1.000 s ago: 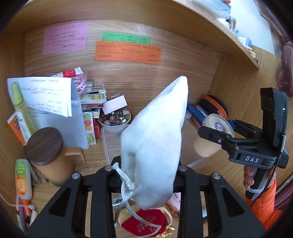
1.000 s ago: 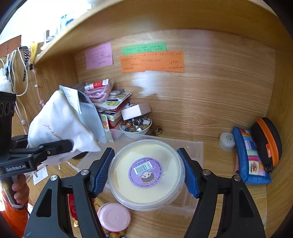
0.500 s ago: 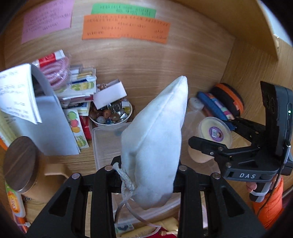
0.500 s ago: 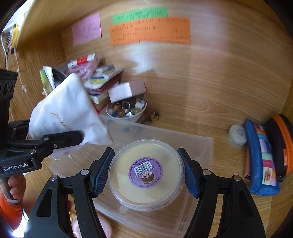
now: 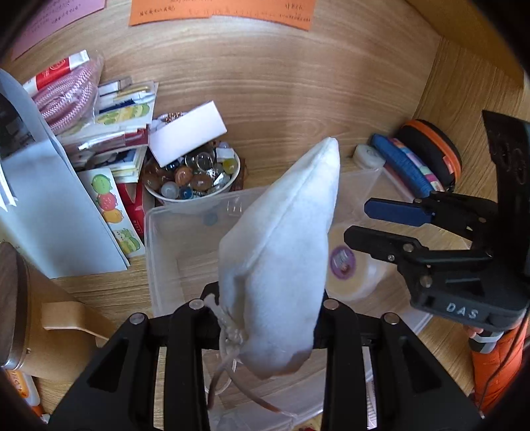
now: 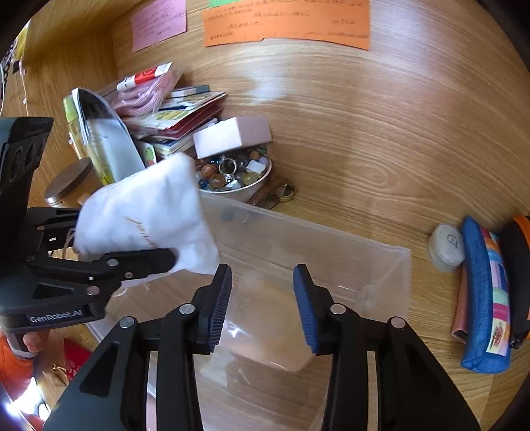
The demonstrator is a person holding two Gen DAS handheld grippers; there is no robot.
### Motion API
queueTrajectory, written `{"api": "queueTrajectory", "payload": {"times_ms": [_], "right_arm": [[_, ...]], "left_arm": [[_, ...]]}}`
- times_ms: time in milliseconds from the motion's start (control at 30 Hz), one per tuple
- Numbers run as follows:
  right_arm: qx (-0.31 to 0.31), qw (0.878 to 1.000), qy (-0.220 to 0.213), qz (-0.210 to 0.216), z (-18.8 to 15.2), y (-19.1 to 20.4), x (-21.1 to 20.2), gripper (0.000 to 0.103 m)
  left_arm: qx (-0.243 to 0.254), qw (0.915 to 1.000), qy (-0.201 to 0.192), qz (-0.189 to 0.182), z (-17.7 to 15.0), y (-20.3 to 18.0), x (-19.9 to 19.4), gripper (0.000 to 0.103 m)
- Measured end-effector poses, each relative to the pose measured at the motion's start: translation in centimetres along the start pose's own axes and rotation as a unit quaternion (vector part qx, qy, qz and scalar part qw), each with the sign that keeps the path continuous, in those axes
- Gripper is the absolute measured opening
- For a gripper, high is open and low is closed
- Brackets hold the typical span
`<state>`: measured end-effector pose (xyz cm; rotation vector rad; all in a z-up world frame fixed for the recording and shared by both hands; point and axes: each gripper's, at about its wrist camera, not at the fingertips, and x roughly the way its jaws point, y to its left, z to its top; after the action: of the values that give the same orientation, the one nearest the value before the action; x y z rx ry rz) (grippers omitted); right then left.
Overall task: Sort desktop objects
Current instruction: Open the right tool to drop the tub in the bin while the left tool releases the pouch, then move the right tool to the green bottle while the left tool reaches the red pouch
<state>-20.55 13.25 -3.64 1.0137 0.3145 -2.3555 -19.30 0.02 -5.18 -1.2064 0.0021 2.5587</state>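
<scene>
The right hand-held gripper (image 6: 261, 301) has let go of the round tub (image 5: 351, 272), now lying in the clear bin (image 5: 159, 232)

The pouch (image 5: 281, 265) is white. The storage box (image 6: 381, 265) is clear plastic. The round tub (image 5: 351, 275) is pale yellow with a purple label. The pencil case (image 6: 483, 291) is blue with coloured squares. The desk (image 6: 381, 149) is light wood grain. One paper note (image 6: 285, 23) is orange.
</scene>
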Motion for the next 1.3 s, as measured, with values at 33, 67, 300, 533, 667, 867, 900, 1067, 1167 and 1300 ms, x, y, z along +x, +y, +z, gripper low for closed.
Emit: {"api": "queueTrajectory", "payload": {"times_ms": [33, 67, 300, 533, 667, 867, 900, 1067, 1167, 1300], "right_arm": [[-0.008, 1.0, 0.0, -0.009, -0.1, 0.3, 0.1, 0.037], [-0.013, 1.0, -0.001, -0.014, -0.1, 0.4, 0.1, 0.038], [-0.02, 0.999, -0.019, -0.023, 0.1, 0.0, -1.2, 0.067], [-0.021, 0.999, -0.036, -0.029, 0.5, 0.2, -2.9, 0.07], [-0.017, 0.998, -0.046, -0.034, 0.1, 0.5, -4.4, 0.071], [-0.012, 0.996, -0.069, -0.046, -1.0, 0.9, -7.0, 0.081], [-0.011, 0.996, -0.072, -0.047, -1.2, 1.0, -7.5, 0.081], [-0.01, 0.995, -0.082, -0.048, -2.2, 1.6, -9.3, 0.082], [-0.009, 0.995, -0.088, -0.044, -2.8, 1.9, -10.1, 0.082], [-0.007, 0.995, -0.095, -0.04, -3.6, 2.3, -11.2, 0.082]], "left_arm": [[0.0, 1.0, 0.003, 0.002, -0.1, 0.0, 0.1, 0.032], [-0.001, 1.0, 0.007, 0.006, -0.1, 0.1, 0.3, 0.032], [-0.011, 0.9996, 0.015, 0.023, 0.0, 0.7, 1.1, 0.038], [0.005, 0.9993, -0.002, 0.038, -0.2, 0.3, -0.4, 0.066], [0.014, 0.9989, -0.008, 0.045, -0.2, -0.3, -1.4, 0.069], [0.025, 0.9973, -0.029, 0.063, -0.5, -1.2, -3.2, 0.081], [0.026, 0.9971, -0.031, 0.065, -0.6, -1.4, -3.4, 0.084], [0.037, 0.9948, -0.051, 0.08, -1.4, -2.1, -5.7, 0.09], [0.039, 0.9936, -0.059, 0.087, -1.8, -2.5, -6.7, 0.092], [0.04, 0.9926, -0.067, 0.093, -2.5, -3.2, -8.0, 0.092]]}}
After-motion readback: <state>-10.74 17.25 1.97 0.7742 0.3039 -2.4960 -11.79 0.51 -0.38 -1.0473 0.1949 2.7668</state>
